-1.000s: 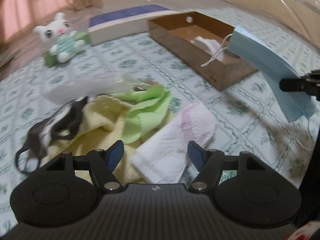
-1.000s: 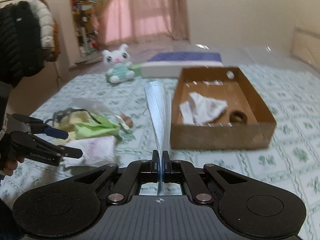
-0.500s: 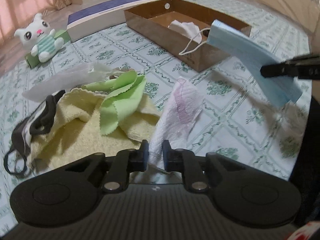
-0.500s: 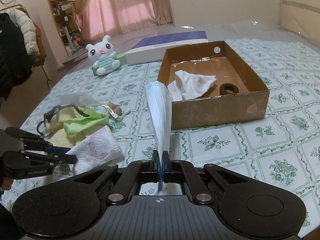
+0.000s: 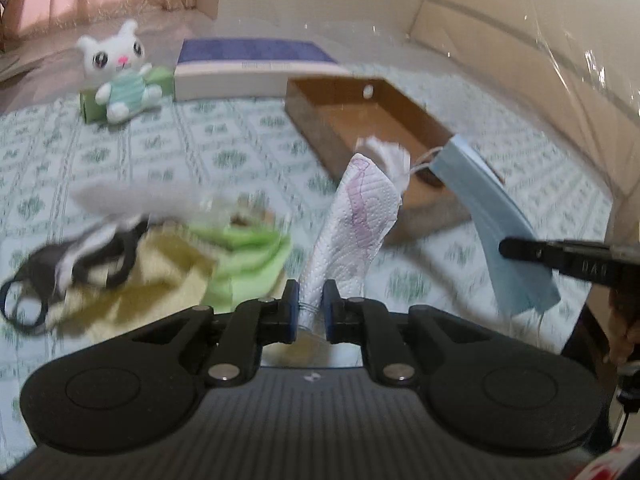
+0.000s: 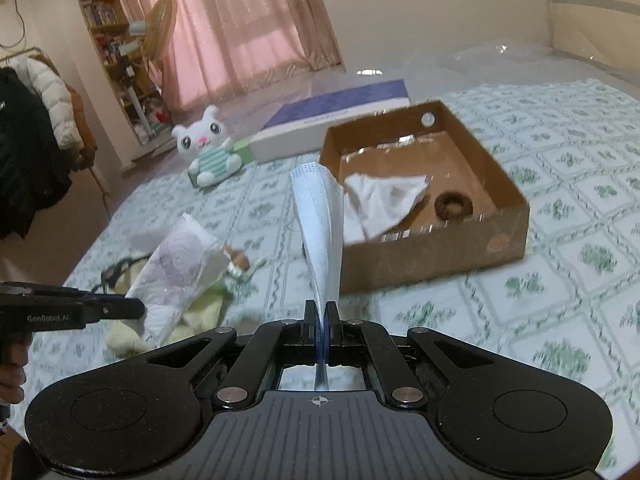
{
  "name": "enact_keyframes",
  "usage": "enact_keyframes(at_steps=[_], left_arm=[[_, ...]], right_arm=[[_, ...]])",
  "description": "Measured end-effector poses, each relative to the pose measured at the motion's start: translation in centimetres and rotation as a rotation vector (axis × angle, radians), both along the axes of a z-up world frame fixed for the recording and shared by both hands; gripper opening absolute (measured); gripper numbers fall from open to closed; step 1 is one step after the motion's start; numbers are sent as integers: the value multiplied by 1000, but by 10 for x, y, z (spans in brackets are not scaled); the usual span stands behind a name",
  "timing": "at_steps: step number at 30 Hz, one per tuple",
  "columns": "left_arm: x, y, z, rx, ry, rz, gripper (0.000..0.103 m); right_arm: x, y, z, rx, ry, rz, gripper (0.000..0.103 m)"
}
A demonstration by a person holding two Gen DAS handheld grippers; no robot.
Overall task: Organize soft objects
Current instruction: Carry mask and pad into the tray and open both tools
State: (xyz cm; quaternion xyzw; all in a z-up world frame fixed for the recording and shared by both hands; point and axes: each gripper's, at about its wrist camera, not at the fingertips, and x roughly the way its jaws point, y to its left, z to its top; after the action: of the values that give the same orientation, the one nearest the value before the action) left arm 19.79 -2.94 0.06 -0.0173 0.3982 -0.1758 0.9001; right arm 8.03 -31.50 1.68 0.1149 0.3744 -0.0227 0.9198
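My left gripper (image 5: pixel 310 300) is shut on a white paper towel with a pink print (image 5: pixel 356 220), which hangs clear of the bed. It came off a pile of a yellow towel (image 5: pixel 168 264), a green cloth (image 5: pixel 248 256) and a black mask (image 5: pixel 92 256). My right gripper (image 6: pixel 321 316) is shut on a folded blue face mask (image 6: pixel 320 220), held in the air before the open cardboard box (image 6: pixel 432 256). A white cloth (image 6: pixel 380 200) and a brown ring (image 6: pixel 454 206) lie in the box. Each gripper shows in the other's view: the left gripper (image 6: pixel 136 308) with the paper towel (image 6: pixel 180 264), and the right gripper (image 5: pixel 504 246) with the face mask (image 5: pixel 492 208).
A white plush cat (image 6: pixel 208 148) leans on a green block at the back of the patterned bed cover. A flat purple-topped box (image 6: pixel 340 116) lies beside it. A clear plastic bag (image 5: pixel 132 200) lies behind the pile. Coats (image 6: pixel 32 140) hang off to the left.
My left gripper closed on the paper towel and lifted it off the pile. The right gripper, still holding the blue mask, shifted a little sideways near the box.
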Motion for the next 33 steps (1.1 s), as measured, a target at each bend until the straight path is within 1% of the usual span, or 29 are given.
enact_keyframes(at_steps=[3,8,11,15,18,22,29,33], left_arm=[[20,-14,13,-30,-28,12,12],[63,-46,31,-70,-62,26,12],[88,-66,38,-87,-75,33,12],[125,-88,40,-103,-67,56,12],[153,-100,36,-114,-46,87,12],[190,-115,24,-122,-2,128,12],[232,-140,-5,-114,67,168,12],[251,-152,-21,-105,112,179,17]], right_arm=[[11,-9,9,-3,-20,-7,2],[42,-31,28,2,-50,-18,2],[63,-49,41,-1,-81,-23,2],[97,-76,51,-7,-93,-39,2],[123,-95,51,-17,-82,-38,2],[156,-113,42,-53,-46,-22,2],[198,-140,16,-84,9,-5,2],[212,-147,3,-122,25,10,2]])
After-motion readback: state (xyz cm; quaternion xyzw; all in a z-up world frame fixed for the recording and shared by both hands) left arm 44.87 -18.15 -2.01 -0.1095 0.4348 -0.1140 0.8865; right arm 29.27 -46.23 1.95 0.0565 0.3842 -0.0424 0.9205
